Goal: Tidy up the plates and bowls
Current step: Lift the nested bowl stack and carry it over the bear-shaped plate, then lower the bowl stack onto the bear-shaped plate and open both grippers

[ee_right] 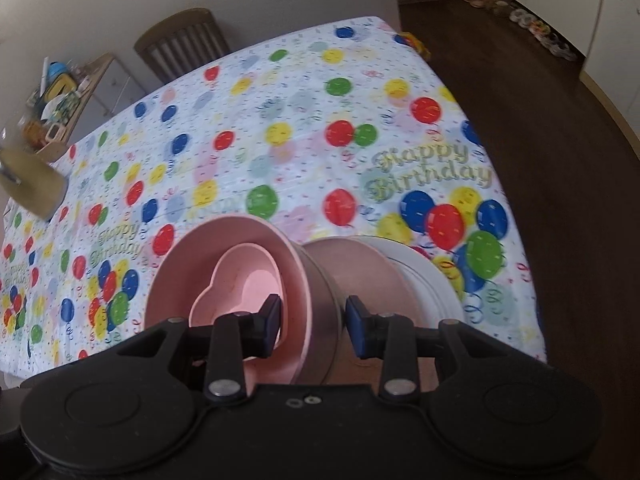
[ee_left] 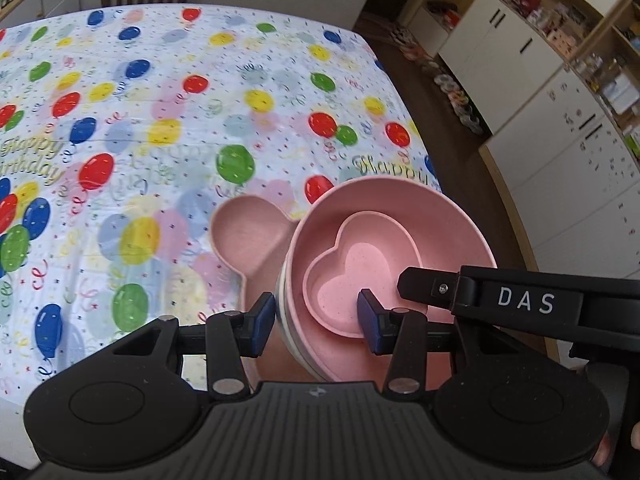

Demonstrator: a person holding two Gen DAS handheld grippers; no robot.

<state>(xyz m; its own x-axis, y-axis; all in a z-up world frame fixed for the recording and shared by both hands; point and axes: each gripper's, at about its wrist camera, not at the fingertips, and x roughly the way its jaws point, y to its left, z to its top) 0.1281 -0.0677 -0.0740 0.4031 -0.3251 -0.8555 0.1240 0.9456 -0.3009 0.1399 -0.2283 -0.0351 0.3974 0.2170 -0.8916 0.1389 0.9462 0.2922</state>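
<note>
A pink heart-shaped bowl [ee_left: 360, 272] sits inside a round pink bowl [ee_left: 452, 236], which tops a short stack of bowls on a pink bear-eared plate [ee_left: 244, 236]. My left gripper [ee_left: 316, 320] straddles the near wall of the stack, one pad outside, one inside the heart bowl, and looks shut on it. The right gripper's black finger [ee_left: 424, 284] reaches over the bowl rim. In the right wrist view the heart bowl [ee_right: 244, 284] lies in the round pink bowl [ee_right: 288, 252]; my right gripper [ee_right: 312, 324] straddles that bowl's right wall. A white plate [ee_right: 424, 276] lies under the pink one.
The table carries a balloon-print birthday cloth [ee_left: 160, 128]. A wooden chair [ee_right: 184, 40] stands at the far side. The table's right edge drops to a dark floor [ee_right: 540, 140], with white cabinets [ee_left: 560, 160] beyond. A cluttered side shelf [ee_right: 60, 96] stands at far left.
</note>
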